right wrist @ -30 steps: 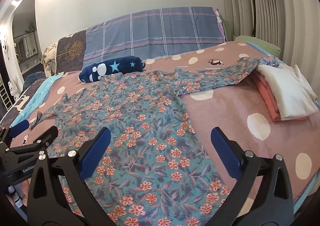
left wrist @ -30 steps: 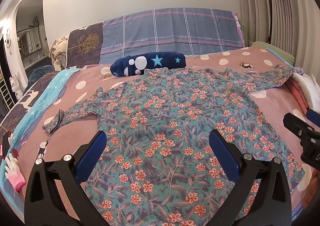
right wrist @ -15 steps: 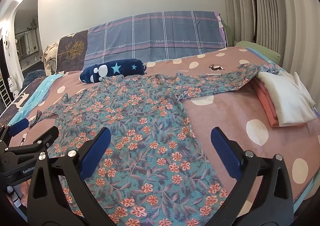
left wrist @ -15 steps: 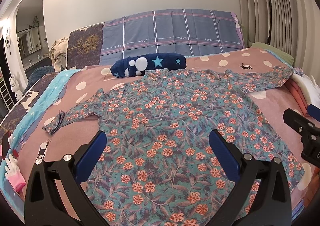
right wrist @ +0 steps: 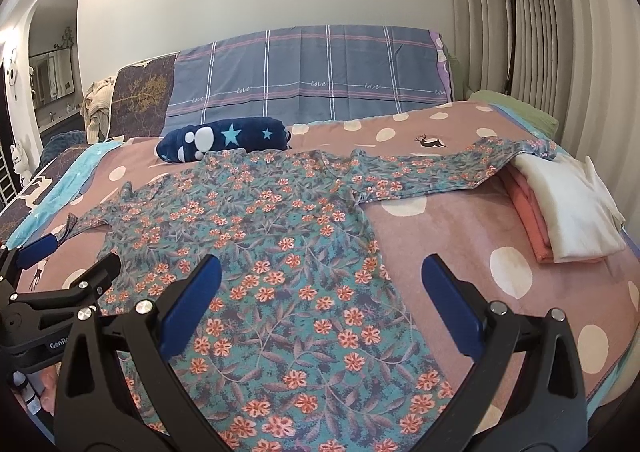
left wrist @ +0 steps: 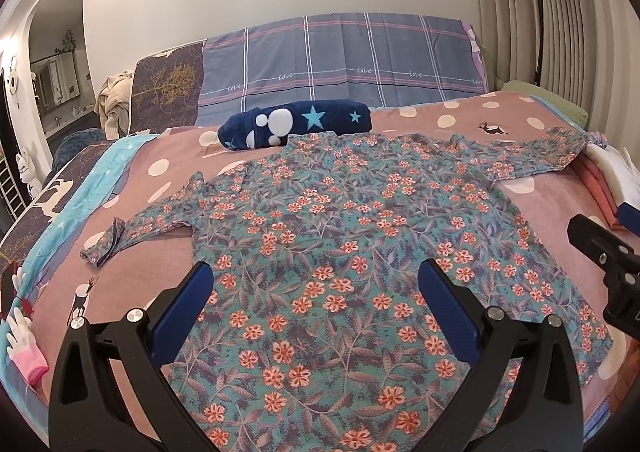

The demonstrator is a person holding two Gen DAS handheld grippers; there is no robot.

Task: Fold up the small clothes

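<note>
Broadly, the bed [left wrist: 532, 195] carries the floral shirt [left wrist: 340, 236] spread flat, sleeves out, right cuff overlapping the folded pile [right wrist: 560, 211]. Bare cover flanks its side hems. Left claw [left wrist: 316, 292] and right claw [right wrist: 320, 284] hover released above the hem.

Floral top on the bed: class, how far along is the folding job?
Done: a folded pile sits at the bed's right edge. In hand: nothing; the left claw and right claw are open above the floral top. Left: all of its folding; it lies spread flat, sleeves out, one sleeve reaching onto the pile.
</note>
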